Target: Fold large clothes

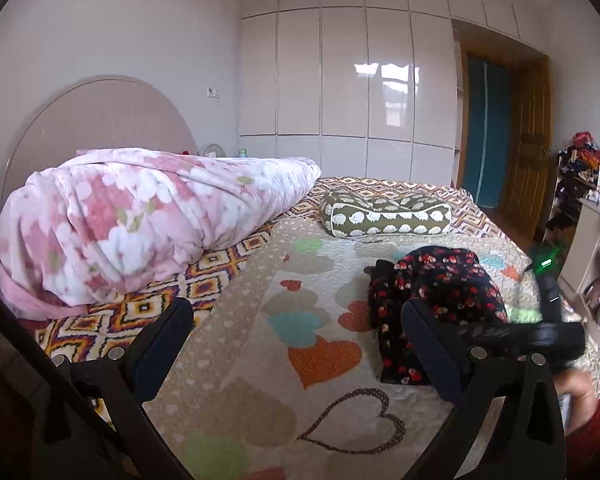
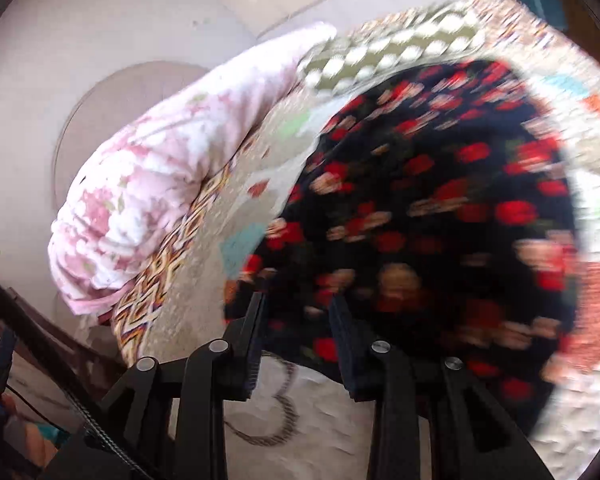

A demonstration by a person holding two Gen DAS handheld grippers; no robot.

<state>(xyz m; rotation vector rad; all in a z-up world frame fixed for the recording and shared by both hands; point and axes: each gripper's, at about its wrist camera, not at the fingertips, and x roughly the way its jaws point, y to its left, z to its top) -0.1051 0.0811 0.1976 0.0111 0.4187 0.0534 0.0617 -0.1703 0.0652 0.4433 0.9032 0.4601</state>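
Observation:
A black garment with red flowers lies bunched on the heart-patterned bedspread, right of centre in the left wrist view. My left gripper hangs over the bedspread to the left of it, jaws wide open and nothing between them. The right gripper's black body reaches in from the right at the garment's near edge. In the blurred right wrist view the garment fills the picture. Its near edge fills the gap of my right gripper, which is shut on the cloth.
A rolled pink floral quilt lies at the left by the round headboard. An olive dotted pillow sits behind the garment. White wardrobe doors stand at the back, cluttered shelves at the right. A hand shows lower right.

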